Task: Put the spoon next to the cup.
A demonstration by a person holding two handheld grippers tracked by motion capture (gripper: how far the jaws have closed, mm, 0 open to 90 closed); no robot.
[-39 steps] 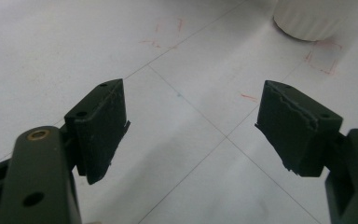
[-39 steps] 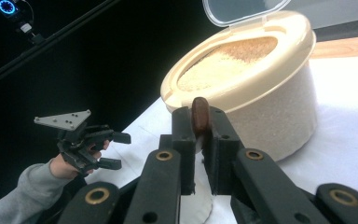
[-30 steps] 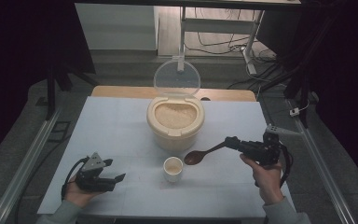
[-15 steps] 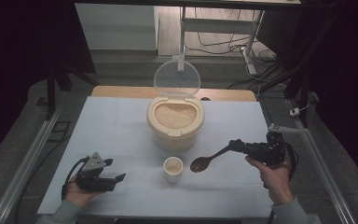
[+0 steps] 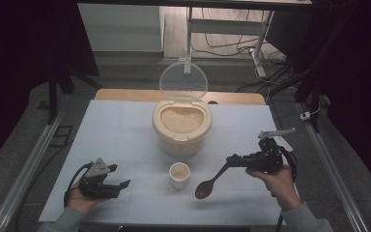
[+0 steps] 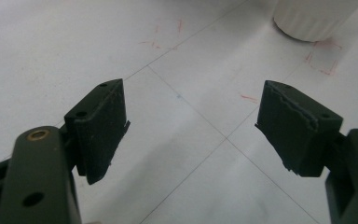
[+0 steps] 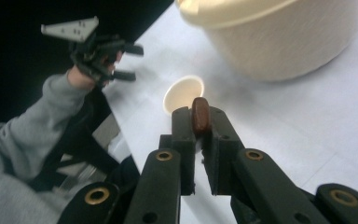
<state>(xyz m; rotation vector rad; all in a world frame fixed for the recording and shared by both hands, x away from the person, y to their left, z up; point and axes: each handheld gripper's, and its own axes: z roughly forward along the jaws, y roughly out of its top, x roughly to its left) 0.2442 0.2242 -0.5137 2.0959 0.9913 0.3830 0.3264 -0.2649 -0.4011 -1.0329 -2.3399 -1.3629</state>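
A cream container full of rice stands mid-table with its clear lid raised. In front of it is a small white cup. My right gripper is shut on the handle of a brown spoon, whose bowl hangs low over the table to the right of the cup. In the right gripper view the spoon handle sits clamped between the jaws, with the cup beyond. My left gripper rests at the front left, open and empty. Its jaws stand wide over bare table.
The white table has faint grid lines and red marks. Metal rails run along both sides. A wooden board lies behind the table, and a desk frame with cables stands farther back.
The spoon's bowl has swung from beside the cup's rim down and toward the front edge. The right hand shifted slightly nearer. The left gripper has stayed still.
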